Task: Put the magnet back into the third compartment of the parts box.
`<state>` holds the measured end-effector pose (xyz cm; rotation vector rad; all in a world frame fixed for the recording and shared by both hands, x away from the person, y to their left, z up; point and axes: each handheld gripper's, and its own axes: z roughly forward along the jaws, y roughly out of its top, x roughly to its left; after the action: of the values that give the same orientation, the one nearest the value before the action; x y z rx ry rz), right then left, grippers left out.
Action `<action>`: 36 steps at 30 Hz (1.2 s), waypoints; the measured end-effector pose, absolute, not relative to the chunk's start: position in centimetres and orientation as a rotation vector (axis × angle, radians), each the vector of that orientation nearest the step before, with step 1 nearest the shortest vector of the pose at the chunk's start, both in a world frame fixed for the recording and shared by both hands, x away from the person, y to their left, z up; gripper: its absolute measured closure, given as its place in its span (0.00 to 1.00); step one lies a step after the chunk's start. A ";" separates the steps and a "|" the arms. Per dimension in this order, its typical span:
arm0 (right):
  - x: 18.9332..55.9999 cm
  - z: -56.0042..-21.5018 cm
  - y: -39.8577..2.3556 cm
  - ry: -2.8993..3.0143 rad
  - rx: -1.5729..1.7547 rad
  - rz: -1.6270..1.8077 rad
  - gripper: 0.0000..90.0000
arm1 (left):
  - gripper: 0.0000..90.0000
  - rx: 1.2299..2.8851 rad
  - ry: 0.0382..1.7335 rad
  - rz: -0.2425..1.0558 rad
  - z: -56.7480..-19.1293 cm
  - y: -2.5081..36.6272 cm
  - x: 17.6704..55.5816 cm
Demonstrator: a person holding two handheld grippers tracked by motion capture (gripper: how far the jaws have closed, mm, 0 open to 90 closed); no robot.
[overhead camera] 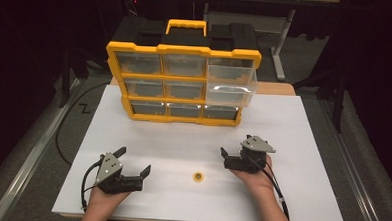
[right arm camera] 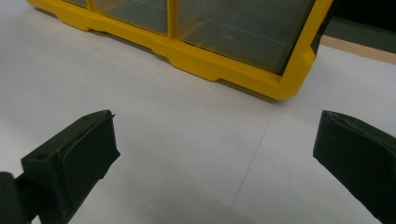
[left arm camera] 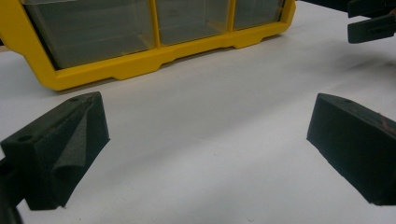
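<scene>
Both jaws wide, nothing held: left gripper (overhead camera: 133, 160) and right gripper (overhead camera: 234, 147) flank the yellow tape roll (overhead camera: 198, 177). Yellow drawer organizer (overhead camera: 182, 84) stands behind the roll, its top-right drawer (overhead camera: 231, 79) pulled out.

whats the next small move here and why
Probably bring the right claw left and down over the yellow ring. The ring lies loose on the white board between both open claws, nearer the right one, and a drawer on the organizer's right side stands pulled out, likely to take it.
</scene>
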<state>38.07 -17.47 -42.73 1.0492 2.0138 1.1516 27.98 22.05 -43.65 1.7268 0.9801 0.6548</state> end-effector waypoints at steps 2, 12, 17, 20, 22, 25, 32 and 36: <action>37.7 -42.6 -17.4 2.021 1.034 1.157 0.01 | 0.00 1.725 0.977 0.656 -43.6 22.1 27.9; 36.3 -41.7 -17.4 2.021 1.011 1.202 0.01 | 0.00 1.740 0.975 0.663 -43.7 21.9 27.8; 35.9 -41.5 -17.8 2.029 1.015 1.216 0.01 | 0.00 1.735 0.974 0.657 -43.7 21.8 27.8; 35.8 -41.5 -17.9 2.036 1.012 1.211 0.01 | 0.00 1.734 0.965 0.658 -43.7 21.8 27.8; 35.7 -41.6 -17.8 2.041 1.011 1.210 0.01 | 0.00 1.734 0.955 0.662 -43.7 21.7 27.8; 35.5 -41.7 -17.6 2.056 1.003 1.208 0.01 | 0.00 1.739 0.946 0.653 -43.7 21.7 27.7; 35.1 -42.0 -16.7 2.093 0.967 1.206 0.01 | 0.00 1.742 0.953 0.652 -43.7 21.6 27.8; 34.9 -42.1 -16.4 2.107 0.955 1.211 0.01 | 0.00 1.747 0.950 0.650 -43.7 21.6 27.8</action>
<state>34.94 -16.41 -42.08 0.9546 2.1069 1.2112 27.79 21.56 -43.71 1.7471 0.9497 0.6495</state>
